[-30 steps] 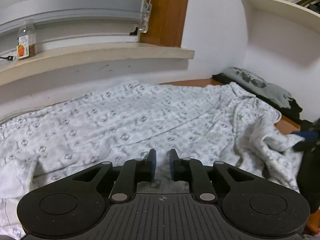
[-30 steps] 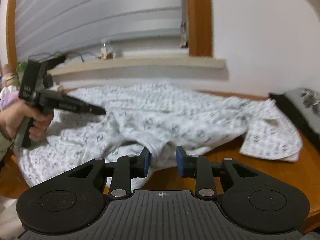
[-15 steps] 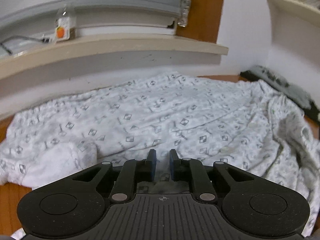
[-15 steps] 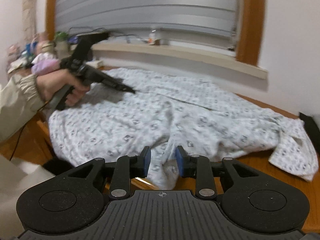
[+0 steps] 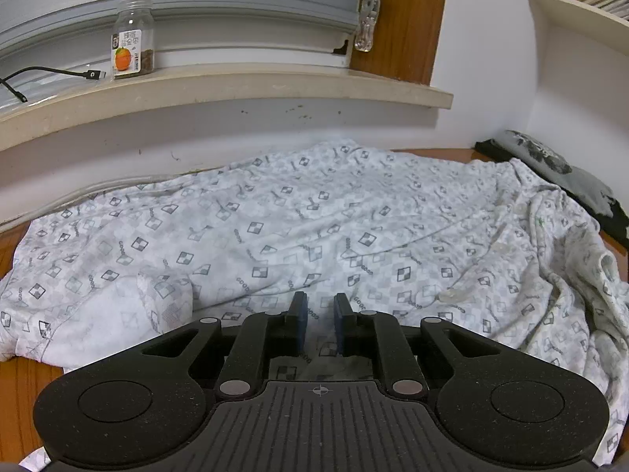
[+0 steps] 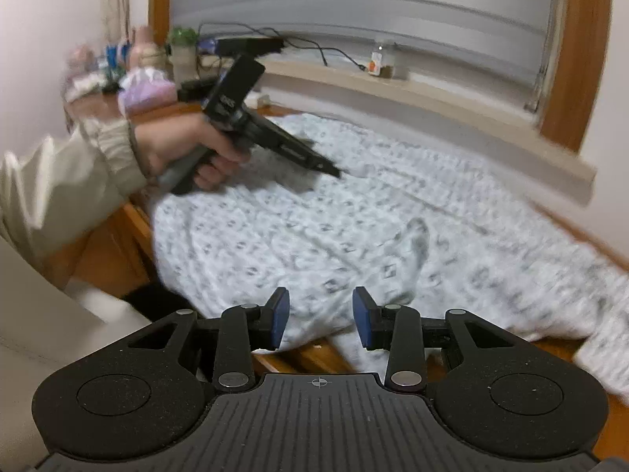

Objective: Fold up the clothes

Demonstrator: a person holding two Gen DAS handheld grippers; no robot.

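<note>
A white patterned shirt (image 5: 314, 228) lies spread across a wooden desk (image 5: 15, 385), its long axis running left to right below a window ledge (image 5: 236, 86). Its far edge nearly meets the wall; bare wood shows at the near left. The left claw (image 5: 318, 324) hovers over the near hem, fingers narrowly parted, holding nothing. The right claw (image 6: 320, 320) is spread wide above the shirt's near edge. A jar (image 5: 132, 49) stands on the ledge; dark folded clothes (image 5: 558, 173) lie far right.
</note>
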